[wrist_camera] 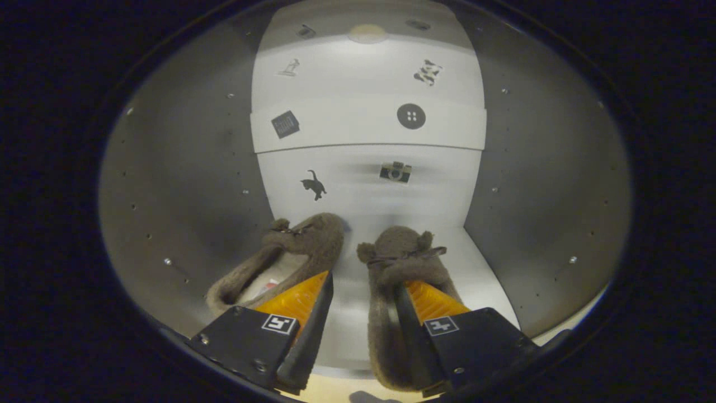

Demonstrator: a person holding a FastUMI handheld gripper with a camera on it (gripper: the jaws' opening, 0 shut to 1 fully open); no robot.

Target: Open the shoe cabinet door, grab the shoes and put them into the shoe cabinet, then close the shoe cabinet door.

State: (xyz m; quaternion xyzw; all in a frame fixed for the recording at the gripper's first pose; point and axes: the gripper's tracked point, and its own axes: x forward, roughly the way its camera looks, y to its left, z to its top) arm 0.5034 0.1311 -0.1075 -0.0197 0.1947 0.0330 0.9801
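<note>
Two fuzzy brown slippers stand side by side on the white floor [484,274] inside the shoe cabinet, toes toward the back wall. My gripper [363,280] is open, its fingers spread wide with bare floor between them. The left slipper [313,238] lies beside and under the left fingertip, its pale lining showing. The right slipper [400,246] has a small bow; the right finger [430,299] sits in its opening, with the slipper's inner side wall against that finger. The left finger does not touch this slipper.
The cabinet's white back wall [363,184] carries small dark stickers, and a white shelf edge [347,129] crosses it higher up. Grey side walls [184,184] with rows of small holes close in left and right. A round light [367,33] glows at the top.
</note>
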